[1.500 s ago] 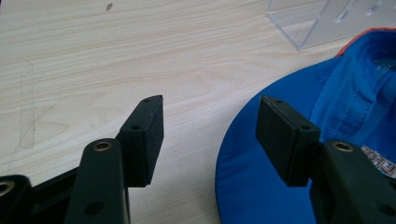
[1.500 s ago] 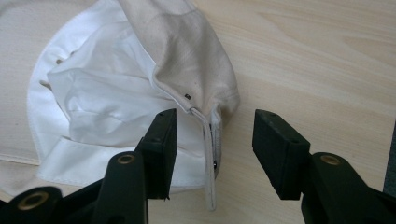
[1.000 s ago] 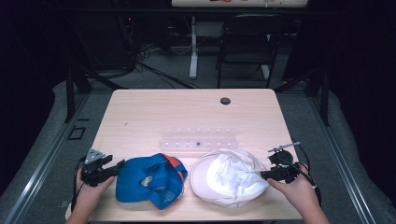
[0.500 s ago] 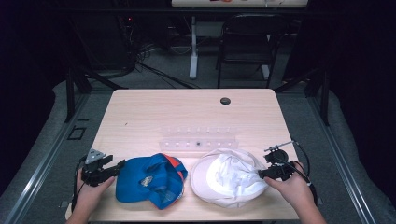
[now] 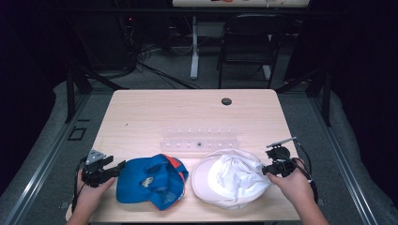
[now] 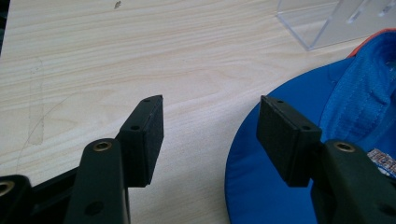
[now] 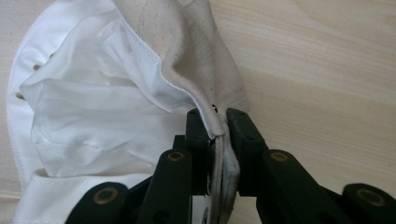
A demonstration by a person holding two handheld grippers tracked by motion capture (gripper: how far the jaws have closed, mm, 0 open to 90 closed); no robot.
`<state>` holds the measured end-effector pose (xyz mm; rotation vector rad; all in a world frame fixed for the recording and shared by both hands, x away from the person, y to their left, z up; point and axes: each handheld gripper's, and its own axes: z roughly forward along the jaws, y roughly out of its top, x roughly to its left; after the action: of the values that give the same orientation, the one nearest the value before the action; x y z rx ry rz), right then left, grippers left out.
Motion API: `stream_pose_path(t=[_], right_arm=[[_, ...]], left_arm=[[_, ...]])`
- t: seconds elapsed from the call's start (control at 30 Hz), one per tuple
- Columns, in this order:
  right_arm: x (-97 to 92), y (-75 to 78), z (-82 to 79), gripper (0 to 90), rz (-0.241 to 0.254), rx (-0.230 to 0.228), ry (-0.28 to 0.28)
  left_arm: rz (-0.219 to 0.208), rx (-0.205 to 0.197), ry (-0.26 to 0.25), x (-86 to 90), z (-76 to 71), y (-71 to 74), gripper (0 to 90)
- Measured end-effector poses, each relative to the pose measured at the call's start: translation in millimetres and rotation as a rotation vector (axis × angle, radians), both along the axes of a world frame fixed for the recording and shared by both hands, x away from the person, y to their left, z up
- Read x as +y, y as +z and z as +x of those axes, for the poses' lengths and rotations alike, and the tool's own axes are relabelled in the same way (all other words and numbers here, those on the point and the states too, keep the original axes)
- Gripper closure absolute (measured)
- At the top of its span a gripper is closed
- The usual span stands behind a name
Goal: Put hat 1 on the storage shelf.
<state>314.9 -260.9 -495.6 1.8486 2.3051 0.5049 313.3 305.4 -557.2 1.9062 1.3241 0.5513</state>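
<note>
A: White cap [image 5: 230, 178] sits lower right of the high view, open side up on the worktop [image 5: 187, 117]. Your right gripper [image 5: 265, 169] has its jaws just closed and clenched on the cap's edge; the right gripper view shows the beige fabric [image 7: 205, 65] pinched between the pads.

B: And the left?

A: Left gripper [image 5: 121, 165], lower left of the high view, jaws released with nothing between them. In the left gripper view one pad [image 6: 287, 135] hangs over the brim of the blue cap [image 5: 150, 180], the other over bare wood. Whether it touches the brim, I cannot tell.

B: Risks from here?

A: Your grip looks shallow: only a thin fold of the rim is caught, right at the jaw tips. Lift or drag fast and that fold could slide out and the cap drop back. Also the fabric is soft, so the crown will likely sag or flip as it comes up.

B: Anything nearby to hit?

A: Clear plastic rack [image 5: 199, 139] lies just above both caps in the high view; swing the white cap upward in frame and you could knock it. The two caps lie just beside each other, so a sideways drag may nudge the blue one.
</note>
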Motion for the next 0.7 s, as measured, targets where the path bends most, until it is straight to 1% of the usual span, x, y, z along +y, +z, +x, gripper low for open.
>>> stream_pose_path(t=[0.07, 0.1, 0.17, 0.2, 0.27, 0.3, 0.4, 0.43, 0.47, 0.57, 0.7], right_arm=[[-0.4, 1.1, 0.6, 79.6, 0.009, 0.008, -0.008], [-1.9, 4.0, 1.4, 79.9, 0.024, 0.021, -0.021], [-3.3, 6.4, 2.0, 80.1, 0.042, 0.028, -0.026], [-3.3, 6.4, 2.0, 80.1, 0.042, 0.028, -0.026], [-6.2, 12.0, 2.8, 80.4, 0.066, 0.035, -0.027], [-6.3, 13.3, 2.9, 80.5, 0.076, 0.034, -0.040], [-8.5, 18.4, 4.2, 80.7, 0.109, 0.051, -0.032], [-8.5, 18.4, 4.2, 80.7, 0.109, 0.051, -0.032], [-8.8, 23.8, 4.7, 80.8, 0.119, 0.063, -0.031], [-8.2, 31.0, 4.6, 80.8, 0.125, 0.061, -0.030], [-8.1, 42.0, 4.5, 80.9, 0.139, 0.057, -0.023]], left_arm=[[0.000, 0.001, 0.000, 0.2, 0.1, 0.0, 42.1], [0.001, 0.001, 0.000, 0.3, 0.1, -0.1, 42.1], [0.003, 0.005, 0.000, 0.4, -0.1, 0.3, 42.1], [0.003, 0.005, 0.000, 0.4, -0.1, 0.3, 42.1], [0.005, 0.009, -0.002, 0.6, -0.2, 0.6, 42.1], [0.004, 0.006, -0.004, 0.9, 0.0, 0.4, 42.1], [0.001, 0.005, -0.001, 0.8, 0.0, 0.2, 42.1], [0.001, 0.005, -0.001, 0.8, 0.0, 0.2, 42.2], [0.001, 0.006, -0.001, 0.8, -0.1, 0.3, 42.1], [0.007, 0.008, -0.003, 0.7, -0.2, 0.4, 42.1], [0.004, 0.008, -0.003, 0.4, -0.3, 0.4, 42.1]])
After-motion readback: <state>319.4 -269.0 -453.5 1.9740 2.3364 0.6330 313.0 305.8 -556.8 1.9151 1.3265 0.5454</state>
